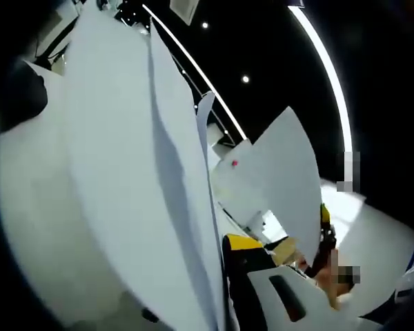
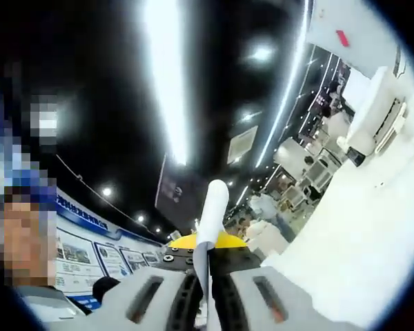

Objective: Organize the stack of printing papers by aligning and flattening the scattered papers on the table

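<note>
Standing edge-on along the jaw axis, the paper stack (image 2: 211, 214) is clamped between the closed jaws of the right gripper (image 2: 205, 293), while the left gripper's grip cannot be told

In the left gripper view, at least three sheets of printing paper (image 1: 134, 186) stand on edge across the left and centre, and one further sheet (image 1: 279, 172) sits right of centre. One gripper (image 1: 290, 289) enters at lower right. In the right gripper view, one gripper (image 2: 205, 296) rises from the bottom, holding one paper edge (image 2: 210, 214). One white table (image 2: 359, 241) fills the right.
</note>
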A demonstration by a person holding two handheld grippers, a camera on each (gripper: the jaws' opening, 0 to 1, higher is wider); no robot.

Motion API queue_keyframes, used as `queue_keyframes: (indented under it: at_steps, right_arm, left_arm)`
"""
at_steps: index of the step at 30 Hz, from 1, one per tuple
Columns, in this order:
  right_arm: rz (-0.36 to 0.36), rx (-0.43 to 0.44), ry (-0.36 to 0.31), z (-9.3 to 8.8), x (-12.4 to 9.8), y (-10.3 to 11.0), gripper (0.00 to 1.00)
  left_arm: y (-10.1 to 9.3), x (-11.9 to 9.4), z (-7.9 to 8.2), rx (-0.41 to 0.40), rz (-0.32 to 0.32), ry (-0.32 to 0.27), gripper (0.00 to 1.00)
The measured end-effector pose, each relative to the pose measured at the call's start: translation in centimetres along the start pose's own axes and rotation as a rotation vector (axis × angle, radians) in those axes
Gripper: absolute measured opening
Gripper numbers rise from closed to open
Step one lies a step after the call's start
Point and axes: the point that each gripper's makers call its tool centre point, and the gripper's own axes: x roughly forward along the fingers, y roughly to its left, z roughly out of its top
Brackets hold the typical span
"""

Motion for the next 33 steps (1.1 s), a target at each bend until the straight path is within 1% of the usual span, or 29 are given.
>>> queue_keyframes:
  at_steps: [2, 3, 5, 7, 9, 12, 15, 19, 20, 21, 22, 23, 24, 25, 27, 29, 31, 32, 33]
  right_arm:
    - [-0.009, 0.015, 0.000, -0.3, -0.1, -0.6, 0.00]
    - [-0.021, 0.019, 0.001, -0.7, -0.1, -1.2, 0.00]
    - [-0.055, 0.032, 0.019, -2.0, -0.1, -2.5, 0.00]
    - [-0.076, 0.042, 0.021, -2.6, -0.3, -3.5, 0.00]
    - [-0.113, 0.055, 0.014, -3.0, -0.7, -4.9, 0.00]
    - [-0.146, 0.068, 0.002, -3.2, -1.3, -6.4, 0.00]
    - [-0.168, 0.083, -0.011, -3.3, -1.7, -7.2, 0.00]
    - [-0.209, 0.069, -0.027, -3.2, -2.1, -8.3, 0.00]
    - [-0.247, 0.050, -0.043, -3.2, -2.4, -9.0, 0.00]
    - [-0.281, 0.031, -0.040, -3.4, -2.7, -9.6, 0.00]
    - [-0.318, 0.001, -0.027, -3.8, -3.0, -10.1, 0.00]
    - [-0.397, -0.064, 0.010, -4.3, -3.6, -11.4, 0.00]
    - [-0.425, -0.091, 0.026, -4.6, -3.8, -11.9, 0.00]
    - [-0.434, -0.092, 0.029, -4.8, -3.9, -12.2, 0.00]
    - [-0.417, -0.036, 0.011, -5.3, -3.9, -12.2, 0.00]
    - [-0.415, -0.006, -0.009, -5.1, -4.1, -12.2, 0.00]
    - [-0.417, -0.001, -0.021, -5.1, -4.0, -12.2, 0.00]
    - [-0.413, 0.003, -0.027, -5.1, -3.9, -12.0, 0.00]
    - [-0.398, 0.024, -0.036, -5.2, -3.7, -11.9, 0.00]
  left_arm:
    - [0.0, 0.0, 0.0, 0.001, 0.000, 0.000, 0.06]
    - [0.0, 0.0, 0.0, 0.001, 0.000, -0.001, 0.06]
    - [0.0, 0.0, 0.0, 0.002, 0.000, -0.001, 0.07]
    - [0.1, 0.0, 0.0, 0.002, 0.000, 0.000, 0.07]
    - [0.1, 0.0, 0.1, 0.004, 0.001, 0.000, 0.07]
    - [0.2, 0.0, 0.1, 0.004, 0.001, -0.001, 0.07]
    - [0.2, -0.1, 0.2, 0.005, 0.001, -0.002, 0.07]
    - [0.2, 0.0, 0.2, 0.005, 0.002, -0.004, 0.07]
    - [0.2, 0.0, 0.2, 0.004, 0.003, -0.005, 0.07]
    - [0.2, 0.0, 0.2, 0.003, 0.004, -0.007, 0.07]
    - [0.1, 0.0, 0.2, 0.002, 0.003, -0.009, 0.07]
    - [0.1, 0.0, 0.2, 0.001, 0.003, -0.010, 0.07]
    - [0.1, 0.0, 0.2, 0.001, 0.003, -0.010, 0.07]
    - [0.1, 0.0, 0.2, 0.002, 0.003, -0.010, 0.07]
    - [0.1, 0.0, 0.2, 0.002, 0.003, -0.009, 0.07]
    - [0.1, 0.0, 0.2, 0.002, 0.004, -0.008, 0.07]
    - [0.1, 0.0, 0.2, 0.002, 0.002, -0.008, 0.07]
    - [0.1, 0.0, 0.2, 0.001, 0.002, -0.007, 0.07]
    - [0.1, 0.0, 0.2, 0.002, 0.003, -0.007, 0.07]
